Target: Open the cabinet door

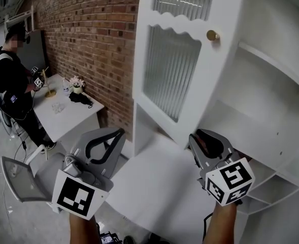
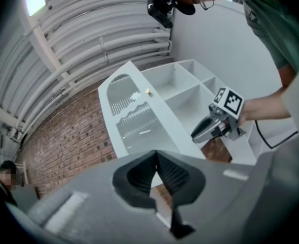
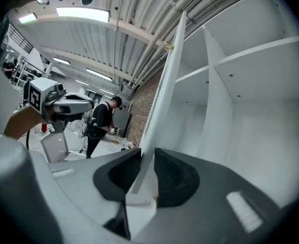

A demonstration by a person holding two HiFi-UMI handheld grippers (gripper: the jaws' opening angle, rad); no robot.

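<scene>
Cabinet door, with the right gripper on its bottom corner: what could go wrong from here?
1. The right gripper pinches only the thin bottom corner of the cabinet door, far from the knob; it may slip off mid-swing.
2. The left gripper hangs empty on the door's outer side, likely in its swing path; the door could hit it.

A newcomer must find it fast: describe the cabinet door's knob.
Find the tall white cabinet beside the brick wall; its open door has ribbed glass panels. On the frame by its free edge, level with the gap between panels, sits a small round knob, the only gold part.
</scene>
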